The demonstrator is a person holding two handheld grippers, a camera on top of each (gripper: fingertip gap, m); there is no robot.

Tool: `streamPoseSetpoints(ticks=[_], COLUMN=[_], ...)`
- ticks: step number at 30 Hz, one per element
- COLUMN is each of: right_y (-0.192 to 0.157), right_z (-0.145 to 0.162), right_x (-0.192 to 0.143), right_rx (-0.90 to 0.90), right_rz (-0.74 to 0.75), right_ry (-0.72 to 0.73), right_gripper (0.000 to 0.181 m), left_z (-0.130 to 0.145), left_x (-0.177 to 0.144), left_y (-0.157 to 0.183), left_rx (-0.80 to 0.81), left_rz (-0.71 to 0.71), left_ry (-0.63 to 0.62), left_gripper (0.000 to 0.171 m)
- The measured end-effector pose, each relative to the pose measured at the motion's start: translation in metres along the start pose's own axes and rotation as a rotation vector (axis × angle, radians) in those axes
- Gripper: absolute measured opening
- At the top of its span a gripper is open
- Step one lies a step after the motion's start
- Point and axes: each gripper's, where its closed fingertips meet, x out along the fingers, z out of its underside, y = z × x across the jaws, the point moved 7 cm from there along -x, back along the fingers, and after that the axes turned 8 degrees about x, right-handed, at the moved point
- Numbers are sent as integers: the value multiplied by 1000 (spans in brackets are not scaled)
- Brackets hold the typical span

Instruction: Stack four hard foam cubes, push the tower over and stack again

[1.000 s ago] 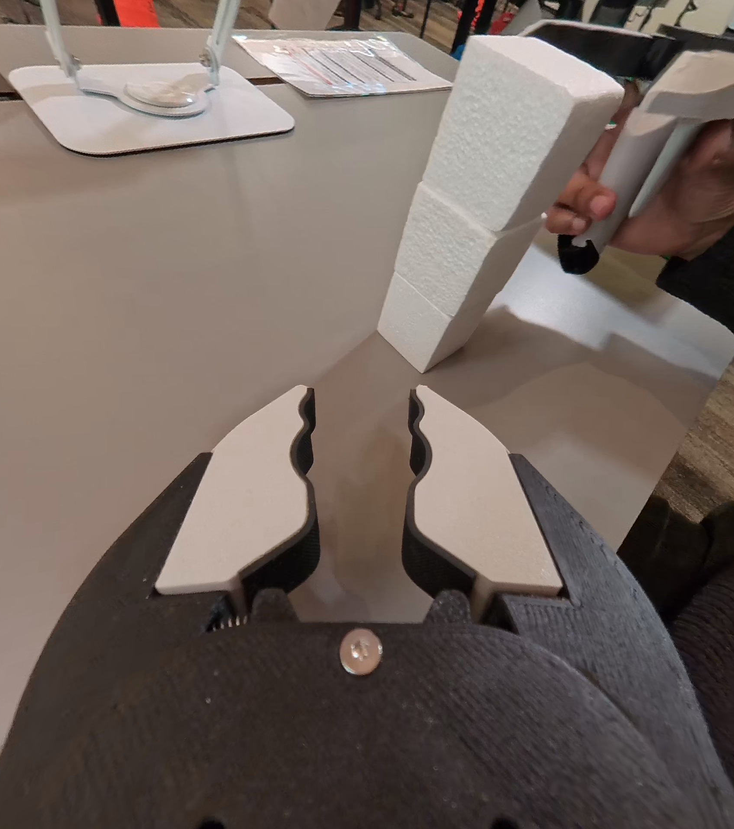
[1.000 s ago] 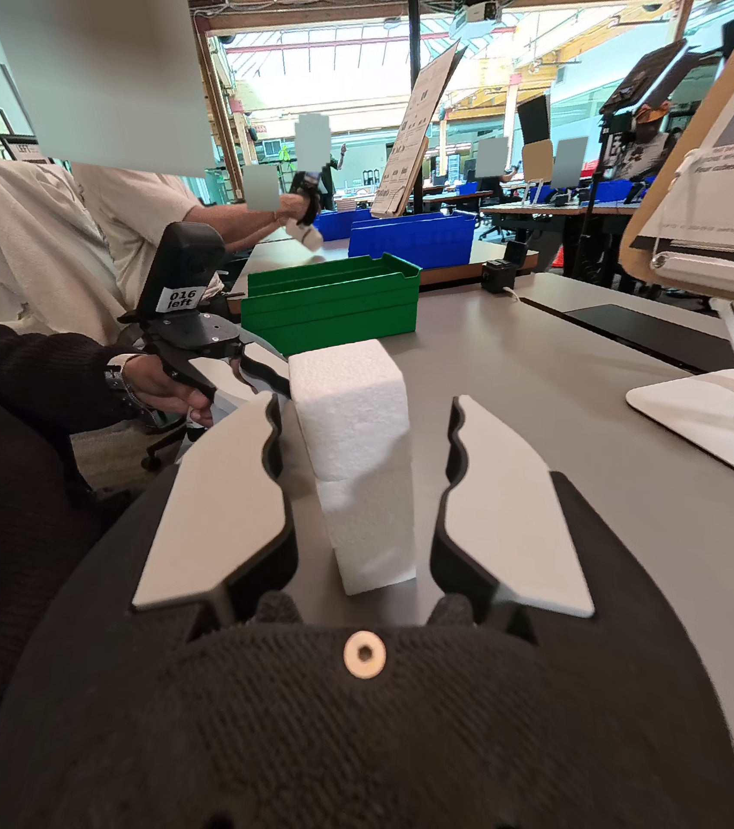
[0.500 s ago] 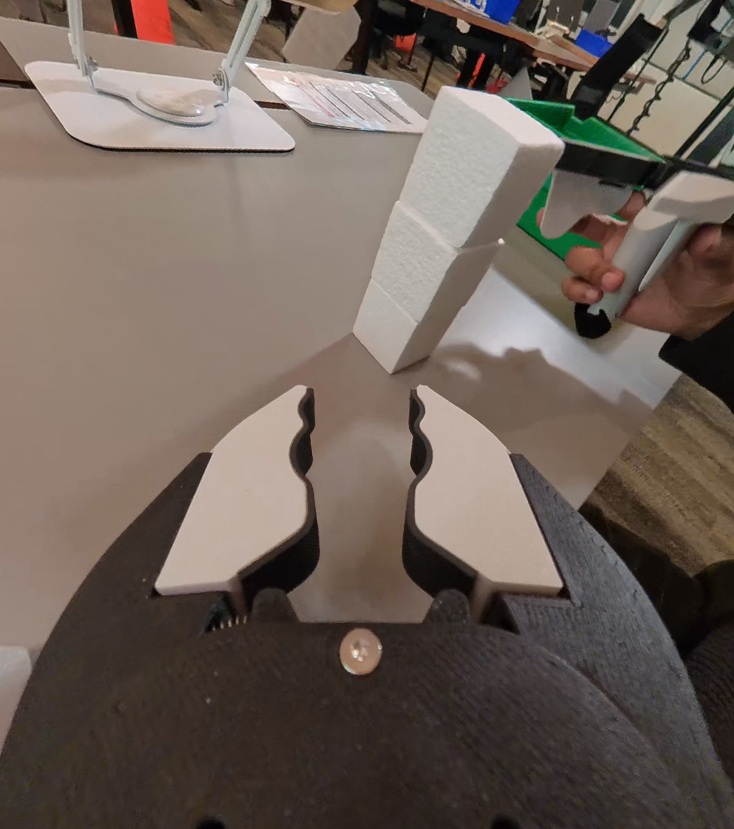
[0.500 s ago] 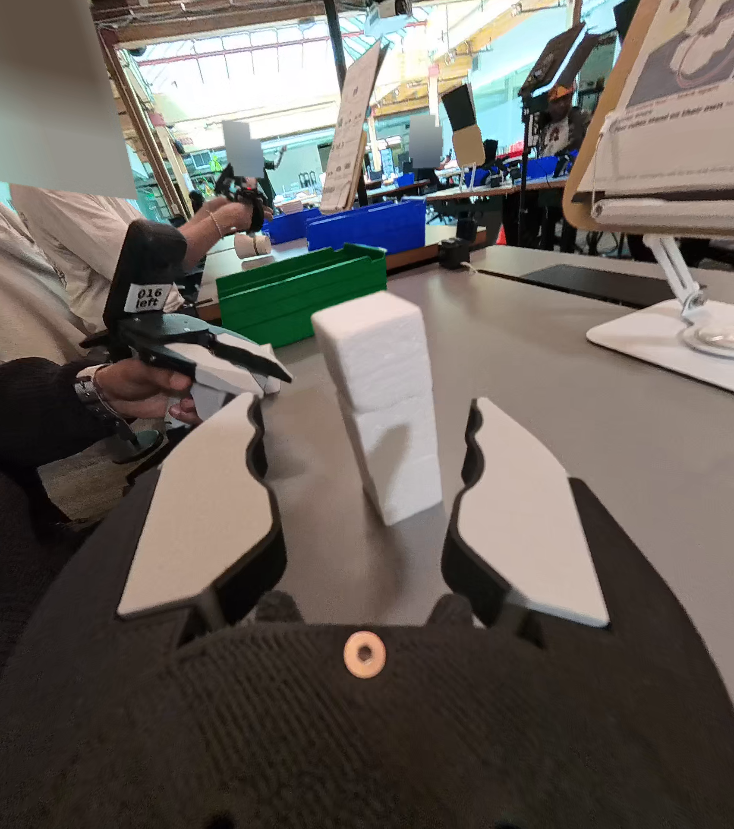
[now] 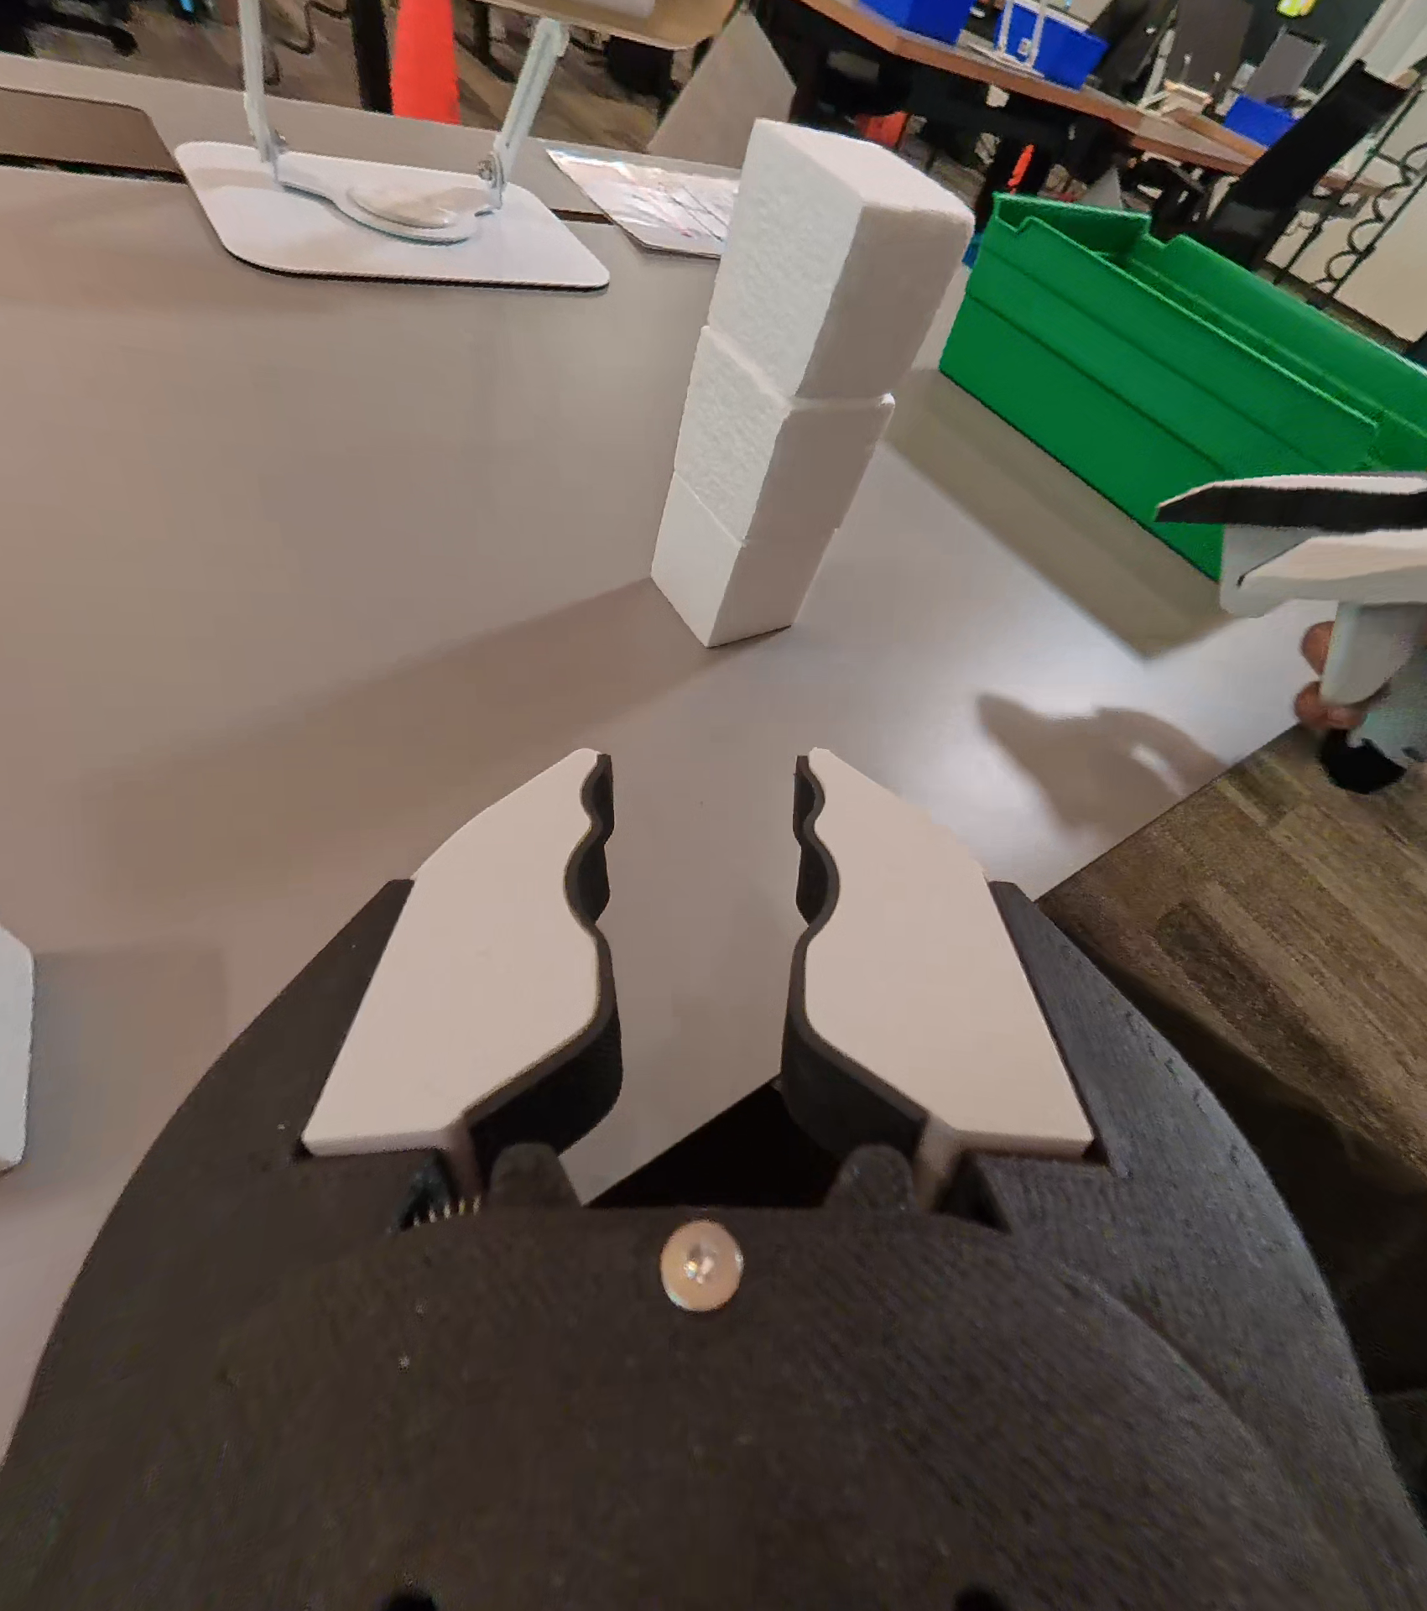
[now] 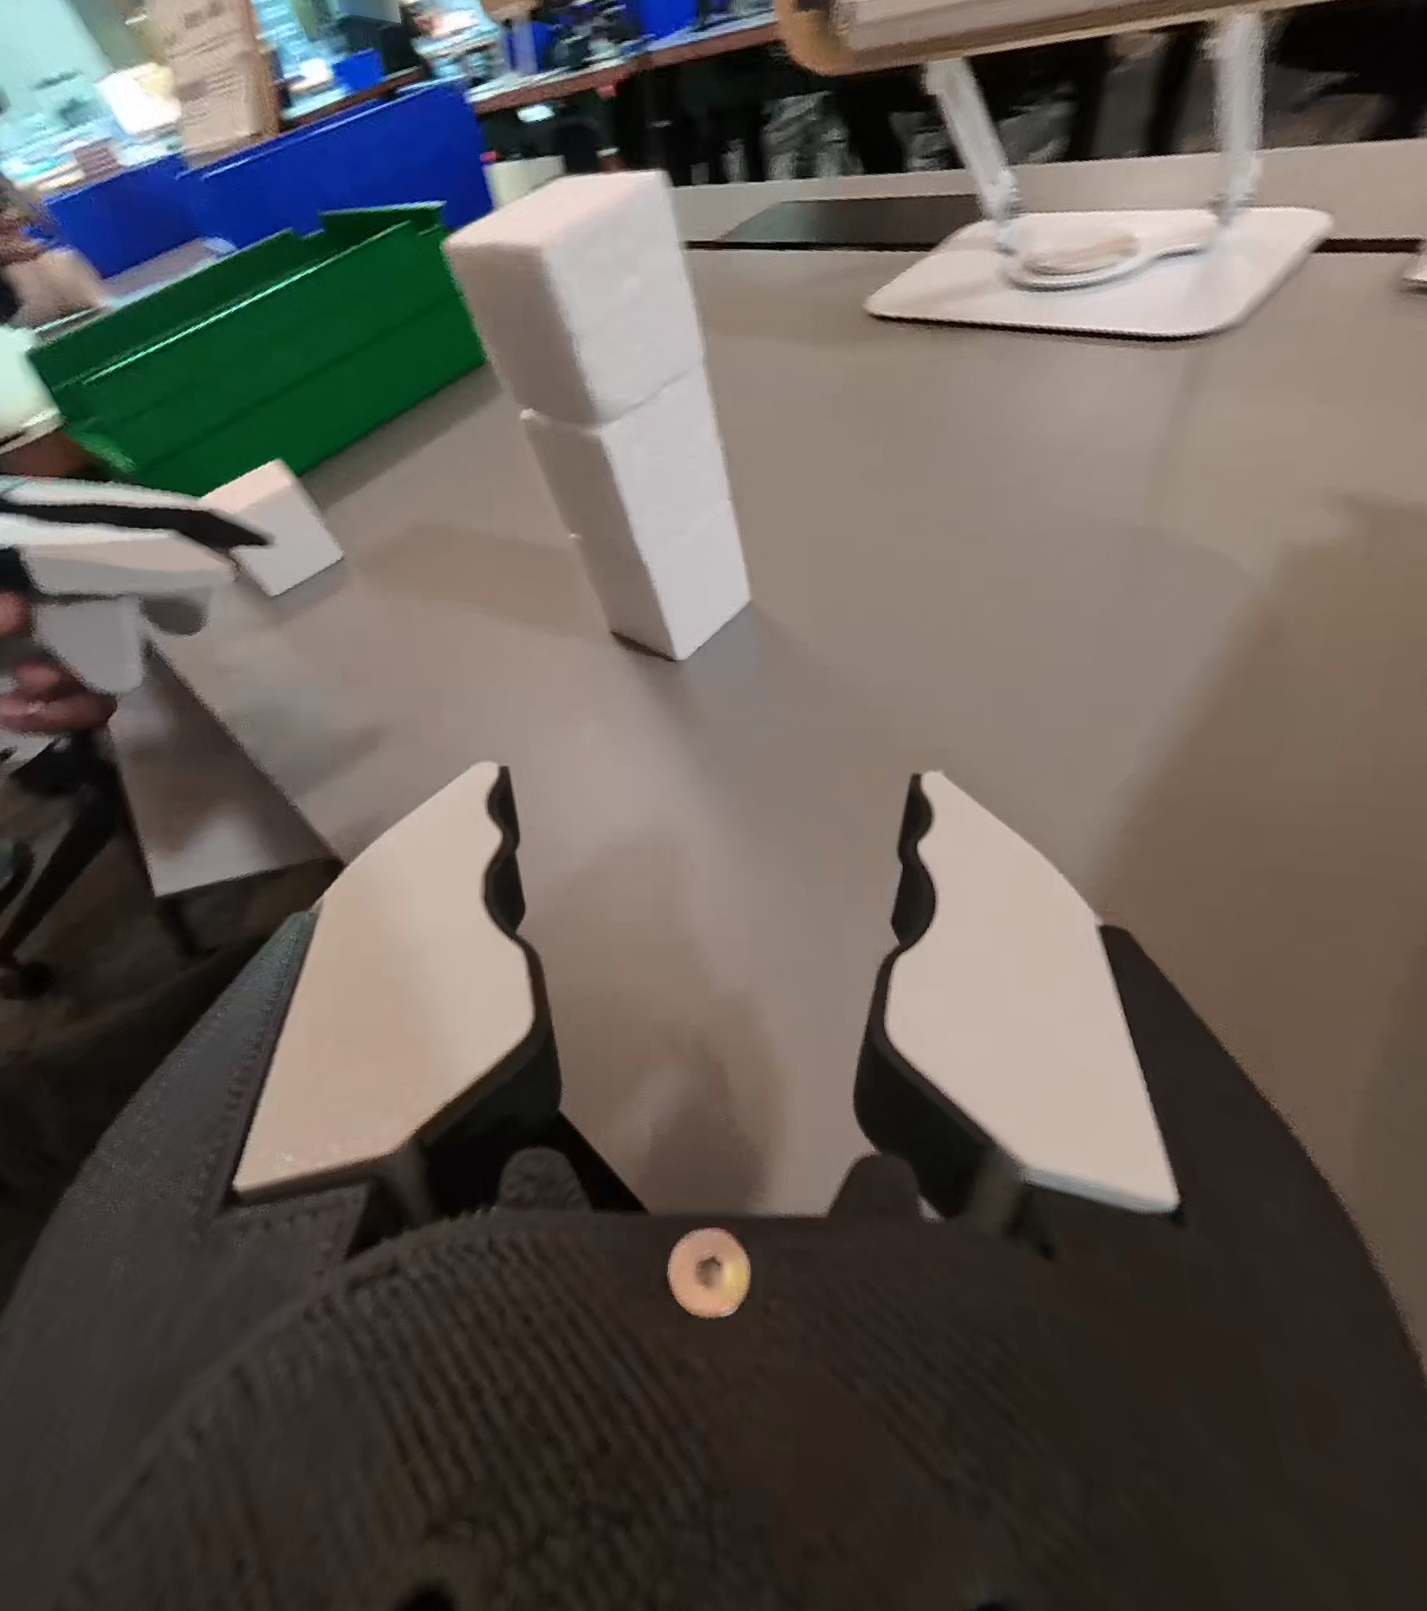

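The left gripper point(image 5: 701, 767) and right gripper point(image 6: 705, 776) both hover empty with jaws parted, well short of the upright three-block white foam stack point(image 5: 788, 392) on the grey table point(image 5: 256, 523), a loose foam block point(image 6: 278, 527) and green bin point(image 5: 1171, 384) beside the stack.
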Motion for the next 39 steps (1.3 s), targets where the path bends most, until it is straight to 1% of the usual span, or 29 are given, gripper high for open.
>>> streamPoseSetpoints(ticks=[2, 4, 7, 10, 13, 17, 21, 24, 26, 29, 32, 35, 37, 39], right_y=[1, 6, 9, 2, -19, -62, -107, -140, -162, -192, -216, -231, -238, -240], right_z=[-1, -2, -1, -2, -3, -6, 2, 7, 12, 18, 16, 11, 9, 10], right_x=[-6, -10, -5, 9, 31, 55, 68, 84, 102, 142, 193, 243, 266, 285], right_rx=[50, 72, -26, -169, -280, -370, -398, -365, -369, -424, -458, -412, -389, -400], right_rz=[85, 217, 377, 437, 397, 275, 136, 17, -49, -102, -135, -189, -234, -246], right_ry=[31, 34, -23, -81, -112, -94, -105, -111, -143, -177, -206, -268, -309, -356], right_gripper=[85, 80, 82, 86, 88, 86, 88, 90, 93, 95, 98, 102, 100, 101], left_z=[3, 6, 12, 20, 30, 35, 36, 42, 45, 44, 40, 38, 38, 39], left_x=[-4, -11, -26, -44, -67, -95, -109, -123, -131, -134, -130, -127, -127, -125], left_y=[0, -2, -6, -12, -16, -20, -36, -61, -73, -84, -91, -99, -104, -104], left_rx=[10, 11, -20, -72, -103, -91, -99, -170, -223, -266, -268, -257, -257, -285], left_rz=[-36, -75, -129, -171, -229, -339, -456, -637, -680, -685, -671, -646, -637, -603], left_ry=[-6, -7, 0, 6, 7, 28, 38, 9, 7, 12, 26, 19, 21, 18], left_gripper=[41, 42, 42, 43, 43, 43, 43, 47, 51, 53, 53, 52, 50, 50])
